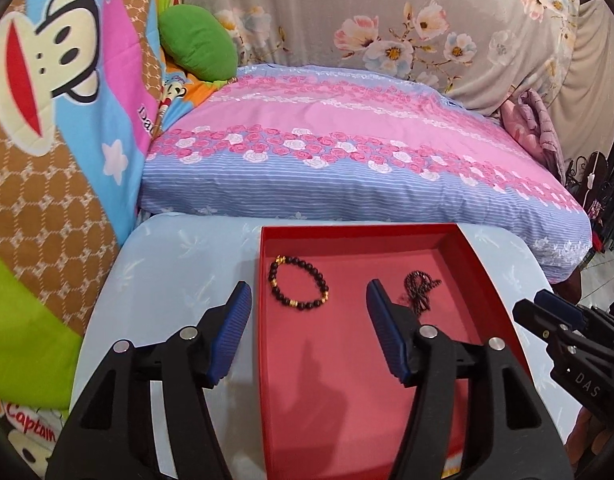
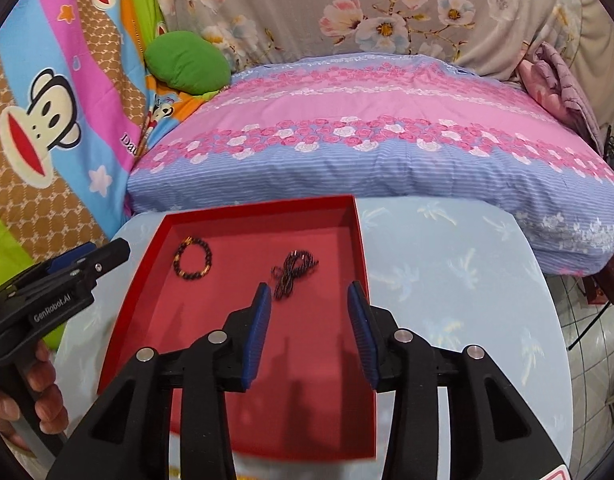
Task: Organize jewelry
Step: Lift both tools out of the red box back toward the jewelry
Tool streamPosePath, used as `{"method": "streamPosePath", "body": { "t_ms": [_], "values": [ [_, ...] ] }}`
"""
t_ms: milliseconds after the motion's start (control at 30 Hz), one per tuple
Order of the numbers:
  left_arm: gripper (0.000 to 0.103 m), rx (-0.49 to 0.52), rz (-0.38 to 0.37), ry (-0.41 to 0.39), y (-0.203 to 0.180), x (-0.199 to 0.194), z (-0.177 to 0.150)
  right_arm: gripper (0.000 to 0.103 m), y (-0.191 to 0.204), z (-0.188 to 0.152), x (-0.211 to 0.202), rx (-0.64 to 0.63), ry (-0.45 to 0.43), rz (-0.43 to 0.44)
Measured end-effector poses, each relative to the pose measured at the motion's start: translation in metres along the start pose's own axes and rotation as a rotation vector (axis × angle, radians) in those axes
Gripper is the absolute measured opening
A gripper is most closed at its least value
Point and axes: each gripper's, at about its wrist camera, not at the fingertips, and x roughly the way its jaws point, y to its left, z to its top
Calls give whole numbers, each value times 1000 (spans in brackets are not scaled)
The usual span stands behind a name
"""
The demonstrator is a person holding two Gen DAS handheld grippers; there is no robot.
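A red tray [image 1: 487, 280] [image 2: 359, 240] lies on a light blue table. In it lie a black bead bracelet with gold beads [image 1: 299, 284] [image 2: 193, 259] at the far left and a dark beaded necklace in a heap [image 1: 419, 286] [image 2: 293, 270] to its right. My left gripper [image 1: 309, 300] is open and empty, above the tray's left wall, just short of the bracelet. My right gripper [image 2: 309, 300] is open and empty over the tray's right half, just short of the necklace. Each gripper also shows at the edge of the other's view [image 1: 547, 308] [image 2: 95, 256].
The light blue table [image 1: 179, 264] [image 2: 447, 280] has palm prints. Behind it lies a big pink and blue floral pillow [image 1: 347, 148] [image 2: 367, 140], with a green cushion [image 1: 197, 42] and cartoon monkey bedding [image 1: 47, 80] at the left.
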Motion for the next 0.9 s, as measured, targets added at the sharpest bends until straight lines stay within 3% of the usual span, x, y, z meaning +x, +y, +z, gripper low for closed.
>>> {"method": "streamPosePath", "body": {
  "t_ms": [467, 833, 900],
  "values": [
    [57, -19, -3, 18, 5, -81, -87, 39, 5, -94, -65, 17, 44, 7],
    [57, -13, -19, 122, 3, -96, -162, 39, 9, -157, -83, 9, 110, 5],
    [63, -20, -36, 137, 2, -97, -172, 39, 10, -165, -85, 5, 115, -3]
  ]
}}
